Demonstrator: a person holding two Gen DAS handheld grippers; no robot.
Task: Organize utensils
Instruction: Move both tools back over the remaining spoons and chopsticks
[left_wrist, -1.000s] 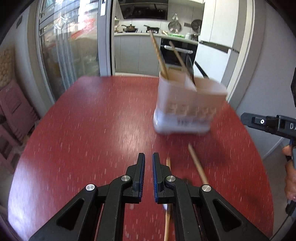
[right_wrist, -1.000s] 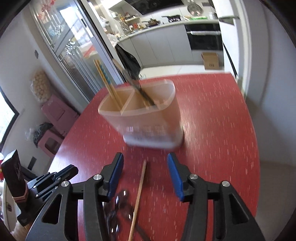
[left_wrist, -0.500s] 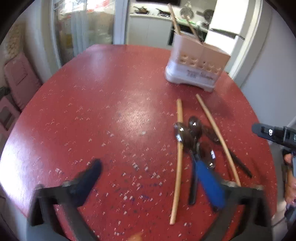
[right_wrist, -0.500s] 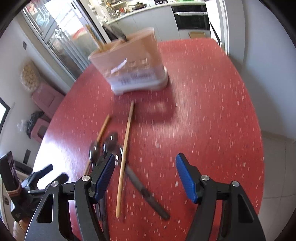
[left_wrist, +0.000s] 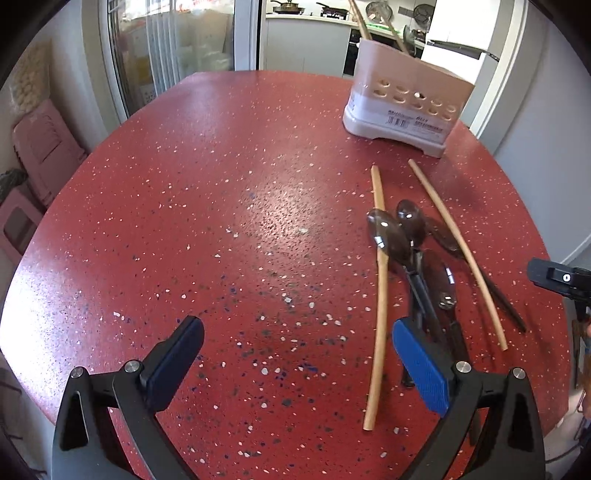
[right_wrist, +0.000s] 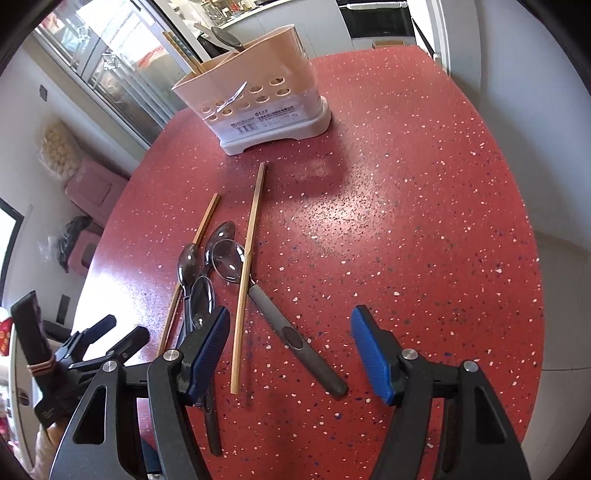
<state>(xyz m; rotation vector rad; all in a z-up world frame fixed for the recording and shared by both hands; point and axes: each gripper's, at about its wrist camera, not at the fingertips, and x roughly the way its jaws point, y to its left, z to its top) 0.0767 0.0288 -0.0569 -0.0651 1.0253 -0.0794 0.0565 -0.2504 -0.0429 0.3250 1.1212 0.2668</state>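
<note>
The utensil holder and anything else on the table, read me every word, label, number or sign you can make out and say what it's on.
Utensil holder, white lower band: a barcode label and a line of small print, too small and blurred to read in either view.
Red table: no text.
Chopsticks and spoons lying on it: no markings visible.
Nothing else legible.

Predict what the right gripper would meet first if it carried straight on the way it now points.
Probably the grey-handled spoon, whose handle lies between the open right gripper fingers; the chopstick runs close beside it. Depth is hard to judge.
</note>
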